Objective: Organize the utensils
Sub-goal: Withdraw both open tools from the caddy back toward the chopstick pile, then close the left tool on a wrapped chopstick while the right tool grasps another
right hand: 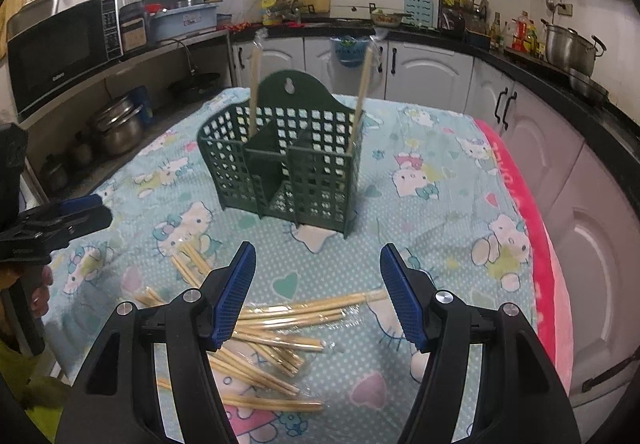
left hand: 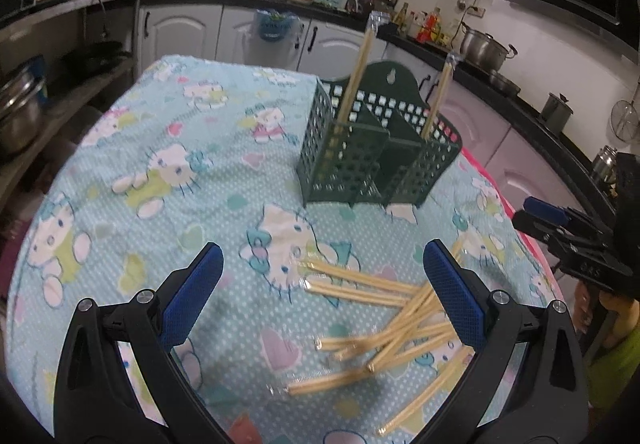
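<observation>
A dark green perforated utensil holder (left hand: 372, 148) (right hand: 288, 164) stands upright on the cartoon-print cloth, with two wrapped chopstick pairs (left hand: 358, 76) (right hand: 362, 100) leaning in its outer compartments. Several wrapped bamboo chopsticks (left hand: 384, 320) (right hand: 272, 340) lie scattered on the cloth in front of it. My left gripper (left hand: 320, 284) hovers open above the pile's left part, nothing between its blue pads. My right gripper (right hand: 318, 284) is open too, above the pile's right end, and shows at the left wrist view's right edge (left hand: 560, 220).
The cloth-covered table (right hand: 460, 204) has a pink edge (right hand: 536, 244) on the right. Kitchen counters, cabinets, pots and a microwave (right hand: 60, 48) ring the table. A hand (right hand: 40, 292) holds the left gripper's handle at the lower left.
</observation>
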Demonstrator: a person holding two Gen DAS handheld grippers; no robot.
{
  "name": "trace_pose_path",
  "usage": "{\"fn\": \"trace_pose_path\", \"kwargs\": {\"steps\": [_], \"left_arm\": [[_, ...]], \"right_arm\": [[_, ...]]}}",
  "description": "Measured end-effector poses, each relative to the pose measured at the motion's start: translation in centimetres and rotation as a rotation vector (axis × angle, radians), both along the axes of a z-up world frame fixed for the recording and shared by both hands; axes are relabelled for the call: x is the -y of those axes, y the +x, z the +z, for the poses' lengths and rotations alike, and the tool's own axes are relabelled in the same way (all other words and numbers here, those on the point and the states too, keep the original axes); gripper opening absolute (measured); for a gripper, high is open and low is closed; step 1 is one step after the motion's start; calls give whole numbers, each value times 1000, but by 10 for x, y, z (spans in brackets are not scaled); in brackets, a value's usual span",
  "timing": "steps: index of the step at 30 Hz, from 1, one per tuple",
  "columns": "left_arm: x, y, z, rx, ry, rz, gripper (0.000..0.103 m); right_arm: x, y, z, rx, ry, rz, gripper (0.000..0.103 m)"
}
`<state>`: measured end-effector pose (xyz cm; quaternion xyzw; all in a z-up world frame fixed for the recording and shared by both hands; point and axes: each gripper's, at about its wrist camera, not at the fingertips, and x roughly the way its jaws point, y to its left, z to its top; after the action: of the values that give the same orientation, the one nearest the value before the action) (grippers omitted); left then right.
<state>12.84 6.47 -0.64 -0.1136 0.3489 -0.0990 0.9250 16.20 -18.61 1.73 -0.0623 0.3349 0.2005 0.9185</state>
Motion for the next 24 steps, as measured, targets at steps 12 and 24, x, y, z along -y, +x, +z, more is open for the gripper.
{"fn": "trace_pose_path", "kwargs": {"steps": [12,24], "left_arm": [[9,-18,-45,-157,-88,-99,68],[12,-19,-67,-225,-186,-135,51]], "right_arm": [[19,13,-30,-47,-39,-51,62],[26,27,-60,-121,-50,-63,53]]}}
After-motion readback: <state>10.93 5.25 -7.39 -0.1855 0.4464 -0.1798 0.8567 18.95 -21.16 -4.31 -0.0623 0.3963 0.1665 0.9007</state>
